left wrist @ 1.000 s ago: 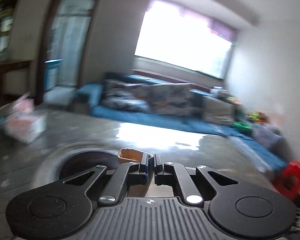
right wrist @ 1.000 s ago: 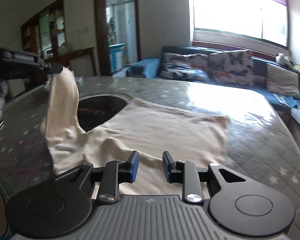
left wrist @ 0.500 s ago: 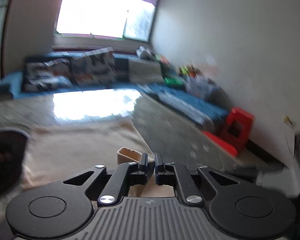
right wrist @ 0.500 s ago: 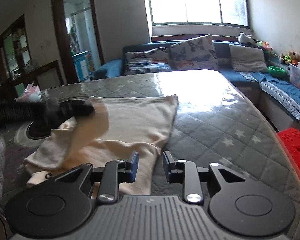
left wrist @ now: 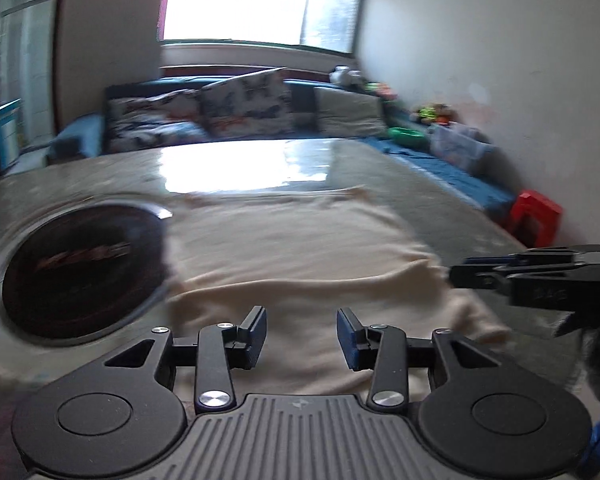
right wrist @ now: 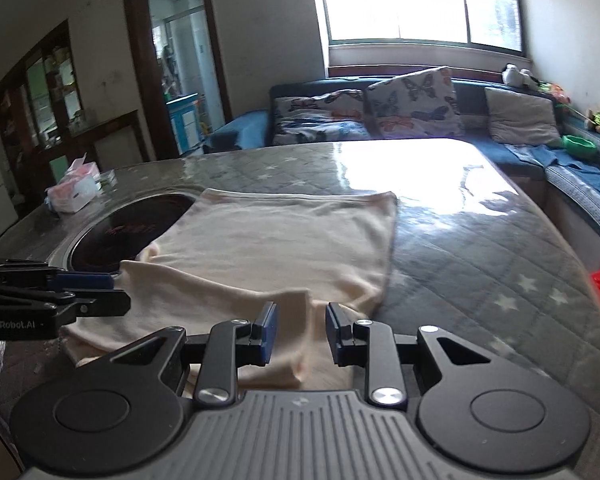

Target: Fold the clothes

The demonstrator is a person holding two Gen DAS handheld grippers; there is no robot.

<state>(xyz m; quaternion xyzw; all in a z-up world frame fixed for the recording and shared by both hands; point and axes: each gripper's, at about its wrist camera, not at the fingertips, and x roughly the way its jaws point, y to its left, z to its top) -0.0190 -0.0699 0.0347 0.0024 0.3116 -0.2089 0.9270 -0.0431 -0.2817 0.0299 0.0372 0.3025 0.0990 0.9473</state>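
A cream garment [right wrist: 284, 248] lies flat on the grey quilted table [right wrist: 480, 260], with a folded layer across its near edge [left wrist: 300, 264]. My left gripper [left wrist: 302, 336] hovers low over that near part. Its jaws are opening and nothing is between the pads. In the right wrist view the left gripper [right wrist: 116, 292] comes in from the left, just above the fold. My right gripper [right wrist: 300, 332] stands open over the garment's near right part, with the cloth below its pads and no grip on it. It shows at the right edge of the left wrist view as well, the right gripper [left wrist: 456, 272].
A round dark hob [right wrist: 132, 236] is set into the table left of the garment, partly covered by it. A tissue box [right wrist: 74, 192] sits at the far left. A blue sofa [right wrist: 380, 120] with cushions runs behind the table. A red stool [left wrist: 536, 216] stands at the right.
My left gripper came down from the raised left side, laid the cream sleeve across the garment, and spread its jaws, letting the cloth go. The right gripper shifted slightly and kept the same gap.
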